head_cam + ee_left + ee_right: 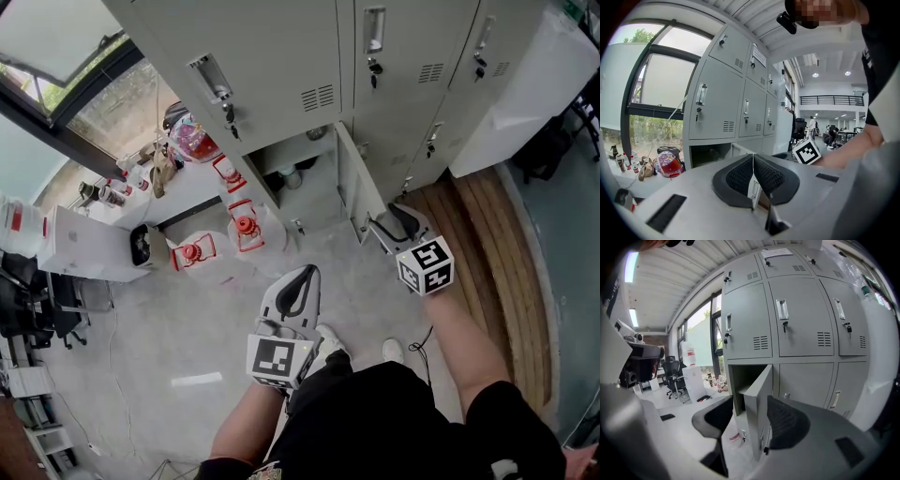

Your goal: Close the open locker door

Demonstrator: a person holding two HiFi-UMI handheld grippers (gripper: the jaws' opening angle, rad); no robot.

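Note:
A bank of grey lockers (281,56) stands ahead. One bottom compartment (295,173) is open and its door (349,183) swings out toward me. My right gripper (378,226) is at the door's lower free edge. In the right gripper view the door (757,408) stands between the spread jaws of the right gripper (752,423), so it is open. My left gripper (298,286) hangs lower and to the left, away from the lockers. Its jaws are pressed together, empty, in the left gripper view (752,176). The open compartment (710,154) shows there too.
Water jugs with red caps (246,225) stand on the floor left of the open compartment, beside a red bag (192,141) and a white box (84,246). Wooden flooring (487,234) and a white cabinet (525,94) lie to the right. My shoes (328,339) are below.

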